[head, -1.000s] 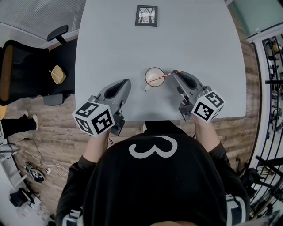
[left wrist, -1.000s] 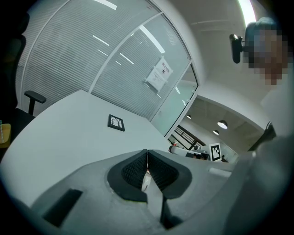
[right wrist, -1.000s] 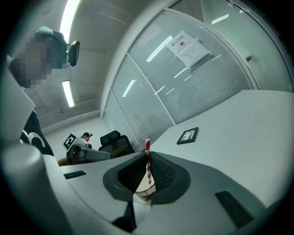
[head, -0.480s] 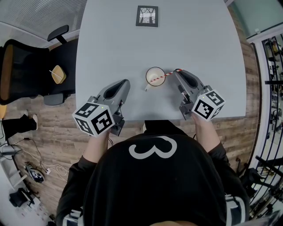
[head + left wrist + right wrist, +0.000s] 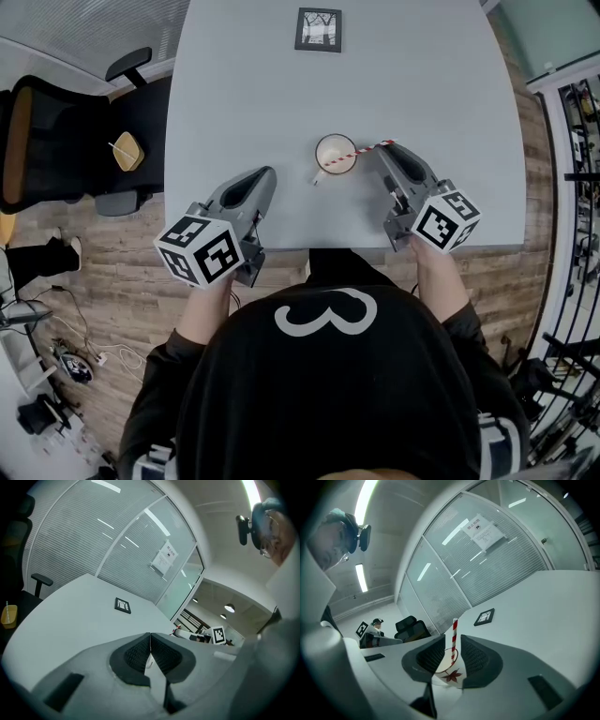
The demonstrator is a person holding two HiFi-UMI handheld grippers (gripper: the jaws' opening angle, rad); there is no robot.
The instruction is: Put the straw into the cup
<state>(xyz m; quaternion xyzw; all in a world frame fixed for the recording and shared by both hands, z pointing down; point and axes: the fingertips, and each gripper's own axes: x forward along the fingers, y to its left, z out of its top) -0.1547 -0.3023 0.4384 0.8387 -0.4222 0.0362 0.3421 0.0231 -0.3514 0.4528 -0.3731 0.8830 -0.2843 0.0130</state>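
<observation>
The straw (image 5: 358, 153) already has its lower end inside the cup (image 5: 449, 672). Its long axis slants from the cup's mouth up and to the right, over the right side of the rim. Its upper end sits in the gap of the right tongs (image 5: 387, 150), which lie just right of the cup and point left at it.

Those tongs have just been opening. In the right gripper view the 2 pads stand apart with the striped straw upright between them, and neither pad seems to press on it, though the gap on each side is thin. The left tongs (image 5: 150, 639) are closed on nothing. They sit on the near left of the cup, well apart from the straw, so the right hand is clearly the nearer one.

The next move likely turns on that narrow clearance. The right tongs would need to back away to the right along their own line, since a sideways drift could catch the straw and tip it out or nudge the light cup.

Nothing else crowds the spot. The worktop (image 5: 431, 75) carries only a small framed card (image 5: 318, 29) at its far edge, well apart from the cup. A black chair (image 5: 56, 141) stands off to the left, beyond the worktop.
</observation>
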